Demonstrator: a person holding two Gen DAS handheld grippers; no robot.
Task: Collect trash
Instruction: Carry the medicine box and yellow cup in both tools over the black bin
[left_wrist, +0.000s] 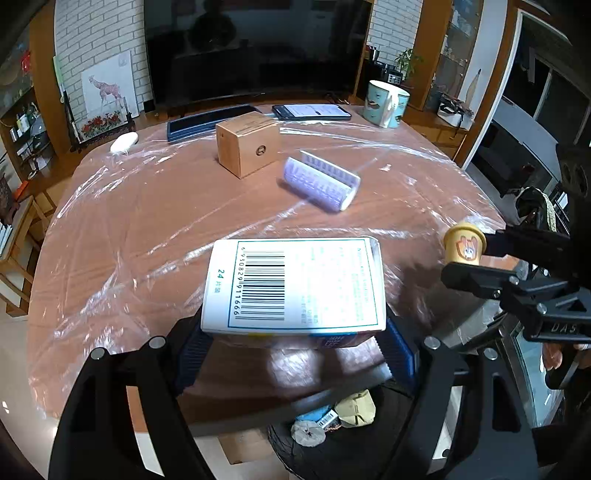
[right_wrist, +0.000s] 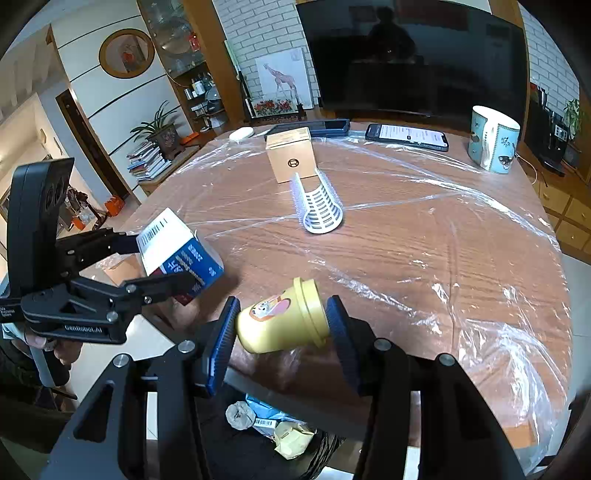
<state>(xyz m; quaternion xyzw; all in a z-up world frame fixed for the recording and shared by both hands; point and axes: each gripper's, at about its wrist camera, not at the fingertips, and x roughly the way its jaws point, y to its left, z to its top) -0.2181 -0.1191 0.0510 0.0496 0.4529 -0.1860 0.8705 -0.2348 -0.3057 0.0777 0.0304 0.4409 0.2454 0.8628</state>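
We hold the white-and-blue cardboard medicine box in our left gripper, the blue pads clamped on its two narrow sides, barcode face up, at six o'clock over the near edge of the round, plastic-wrapped wooden table. It looks light and hollow — squeeze hard and the card would likely cave, so the stiff edges are the right hold. At five o'clock below it sits the dark trash bin, crumpled paper already inside. To the right, our right gripper pinches the small yellow plastic cup with a cartoon print end to end, base on one pad and rim on the other; it is probably rigid but smooth, prone to slipping. On the table remain a white slotted plastic holder at twelve o'clock — light, likely to roll — and a brown cardboard box behind it.
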